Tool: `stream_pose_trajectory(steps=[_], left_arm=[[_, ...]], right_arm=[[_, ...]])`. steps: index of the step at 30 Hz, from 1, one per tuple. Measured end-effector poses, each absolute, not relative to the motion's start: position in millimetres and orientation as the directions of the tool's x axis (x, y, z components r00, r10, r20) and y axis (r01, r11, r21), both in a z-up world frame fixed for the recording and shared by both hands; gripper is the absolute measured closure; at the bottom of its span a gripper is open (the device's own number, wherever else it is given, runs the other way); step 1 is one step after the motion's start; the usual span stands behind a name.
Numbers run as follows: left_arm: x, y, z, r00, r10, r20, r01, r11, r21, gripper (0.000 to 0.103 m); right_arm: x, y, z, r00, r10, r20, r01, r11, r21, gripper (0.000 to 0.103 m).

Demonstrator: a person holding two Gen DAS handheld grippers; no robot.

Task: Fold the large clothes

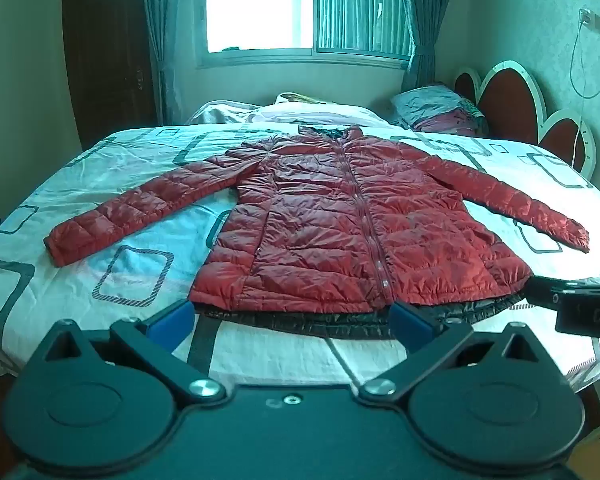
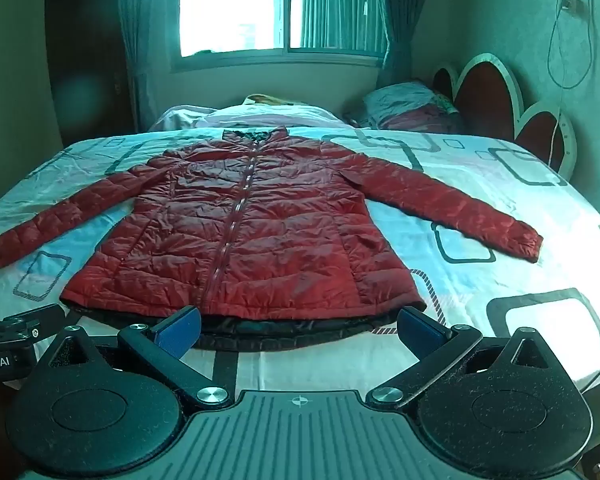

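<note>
Both grippers, left gripper (image 1: 292, 322) and right gripper (image 2: 298, 326), spread wide near red jacket (image 1: 340, 224) flat on patterned bed (image 1: 100, 208).

The jacket (image 1: 352, 224) is quilted red cloth with a glossy, crinkled sheen; its dark lining at the hem shines too. Under the jacket, the bed sheet (image 1: 112, 208) is smooth, lightly creased printed cloth with a soft sheen. Nearest the jacket's hem, the left tongs (image 1: 294, 322) and right tongs (image 2: 300, 326) are matt black plastic with smooth blue pads (image 2: 180, 330) and shiny metal pivot screws (image 2: 211, 394). Beyond the jacket's collar hang matt cloth curtains (image 1: 420, 20).
</note>
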State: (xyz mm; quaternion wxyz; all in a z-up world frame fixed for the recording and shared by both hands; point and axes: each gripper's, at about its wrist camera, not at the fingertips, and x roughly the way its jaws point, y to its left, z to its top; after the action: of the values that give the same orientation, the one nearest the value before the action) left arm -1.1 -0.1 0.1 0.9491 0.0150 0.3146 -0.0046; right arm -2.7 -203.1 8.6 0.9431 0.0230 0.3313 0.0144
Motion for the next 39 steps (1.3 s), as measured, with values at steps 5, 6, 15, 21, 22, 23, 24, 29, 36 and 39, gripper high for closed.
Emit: stream_pose_trajectory(steps=[5, 6, 15, 21, 22, 23, 24, 29, 36, 39], left_arm=[[-1.4, -0.3, 0.4, 0.796, 0.002, -0.606, 0.016, 1.000, 0.023, 0.000], [-1.9, -0.5, 0.4, 0.796, 0.003, -0.605, 0.015, 1.000, 0.025, 0.000], [-4.5, 2.4, 2.2, 0.795, 0.000, -0.607, 0.016, 1.000, 0.021, 0.000], [-0.4, 1.5, 2.2, 0.793, 0.002, -0.609, 0.014, 1.000, 0.022, 0.000], [-0.7, 1.1, 2.1, 0.794, 0.004, -0.608, 0.014, 1.000, 0.024, 0.000], [-0.6, 1.3, 2.1, 0.794, 0.002, -0.609, 0.015, 1.000, 0.023, 0.000], [-0.9, 1.2, 3.0, 0.794, 0.002, -0.608, 0.016, 1.000, 0.023, 0.000], [-1.5, 1.2, 5.3, 0.794, 0.002, -0.608, 0.017, 1.000, 0.026, 0.000], [-1.6, 0.7, 4.9, 0.794, 0.003, -0.607, 0.017, 0.999, 0.027, 0.000], [-1.0, -0.6, 5.8, 0.795, 0.005, -0.607, 0.016, 0.999, 0.029, 0.000]], right_arm=[[-4.4, -204.2, 11.3, 0.792, 0.043, -0.610, -0.010, 0.998, 0.058, 0.000], [-4.8, -204.0, 10.8, 0.792, 0.042, -0.609, -0.009, 0.998, 0.057, 0.000], [-3.4, -203.7, 11.6, 0.787, 0.044, -0.615, -0.010, 0.998, 0.059, 0.000], [-3.7, -204.9, 11.9, 0.786, 0.043, -0.616, -0.008, 0.998, 0.060, 0.000], [-3.7, -205.2, 11.9, 0.787, 0.042, -0.616, -0.007, 0.998, 0.060, 0.000], [-3.6, -205.4, 12.1, 0.787, 0.042, -0.616, -0.007, 0.998, 0.060, 0.000], [-3.7, -205.4, 12.5, 0.787, 0.042, -0.616, -0.007, 0.998, 0.060, 0.000], [-4.5, -206.7, 13.3, 0.790, 0.041, -0.612, -0.004, 0.998, 0.062, 0.000], [-5.6, -207.9, 13.4, 0.791, 0.045, -0.610, -0.007, 0.998, 0.063, 0.000], [-5.7, -208.2, 13.6, 0.792, 0.043, -0.609, -0.006, 0.998, 0.062, 0.000]])
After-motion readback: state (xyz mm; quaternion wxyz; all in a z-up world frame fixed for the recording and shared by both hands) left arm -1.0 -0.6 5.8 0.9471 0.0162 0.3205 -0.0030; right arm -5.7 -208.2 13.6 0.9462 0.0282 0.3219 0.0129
